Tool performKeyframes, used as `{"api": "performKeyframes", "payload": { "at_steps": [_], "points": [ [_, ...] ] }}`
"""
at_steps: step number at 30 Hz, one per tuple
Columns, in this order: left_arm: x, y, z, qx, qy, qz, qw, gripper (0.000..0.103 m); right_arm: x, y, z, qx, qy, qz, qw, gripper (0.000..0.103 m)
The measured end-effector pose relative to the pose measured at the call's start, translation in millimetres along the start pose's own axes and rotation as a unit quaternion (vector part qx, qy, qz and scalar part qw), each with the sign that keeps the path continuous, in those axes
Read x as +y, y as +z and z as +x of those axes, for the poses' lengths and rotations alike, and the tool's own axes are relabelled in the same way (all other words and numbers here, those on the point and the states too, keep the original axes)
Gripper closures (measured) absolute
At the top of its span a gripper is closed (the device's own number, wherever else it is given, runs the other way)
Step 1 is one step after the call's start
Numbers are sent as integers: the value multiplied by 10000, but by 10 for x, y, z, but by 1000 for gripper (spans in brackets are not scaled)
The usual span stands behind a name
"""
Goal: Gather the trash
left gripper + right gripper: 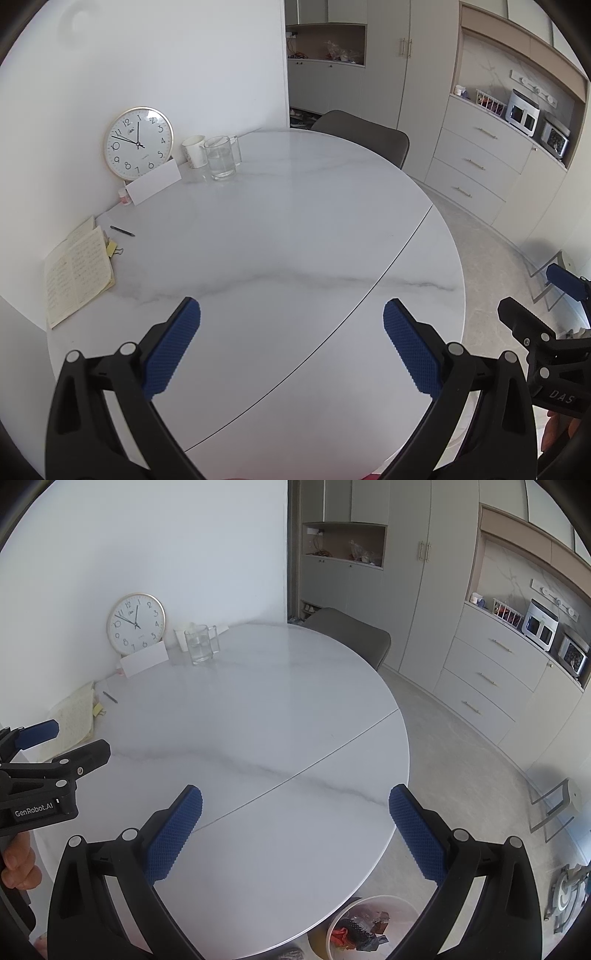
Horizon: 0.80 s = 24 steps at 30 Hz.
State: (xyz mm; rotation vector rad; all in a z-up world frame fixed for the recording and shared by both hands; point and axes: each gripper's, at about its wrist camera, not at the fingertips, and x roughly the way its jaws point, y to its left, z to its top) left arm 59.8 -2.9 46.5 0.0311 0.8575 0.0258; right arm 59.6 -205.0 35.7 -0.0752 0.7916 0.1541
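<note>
Left hand-held gripper (291, 332): jaws spread wide, nothing between the blue pads (173, 347). It hovers over the near part of the round white marble desk (295, 229).

Right hand-held gripper (295, 816): jaws likewise spread wide and holding nothing, above the desk's near right edge. The two units sit side by side, each showing at the edge of the other's view.

Trash bin (373, 923): a white bin on the floor, directly below and slightly ahead of the right hand-held gripper, partly hidden by the desk rim. It contains mixed trash (360, 932), red and dark pieces.

Ahead and to the left of the left hand-held gripper, along the wall: open notebook (75, 275), pen (122, 231), white card (153, 182), clock (138, 144), paper cup (194, 150), glass pitcher (220, 157). A chair (364, 138) stands beyond the far edge.
</note>
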Motion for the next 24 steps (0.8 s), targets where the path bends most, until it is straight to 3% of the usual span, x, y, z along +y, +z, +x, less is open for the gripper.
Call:
{"api": "performKeyframes", "payload": {
  "at_steps": [15, 24],
  "points": [
    [20, -28, -12, -105, 41, 27, 9999, 8, -18, -33, -22, 51, -41, 3, 10000, 2],
    [81, -35, 29, 44, 24, -111, 9999, 8, -39, -62, -33, 67, -63, 8, 10000, 2]
  ]
}}
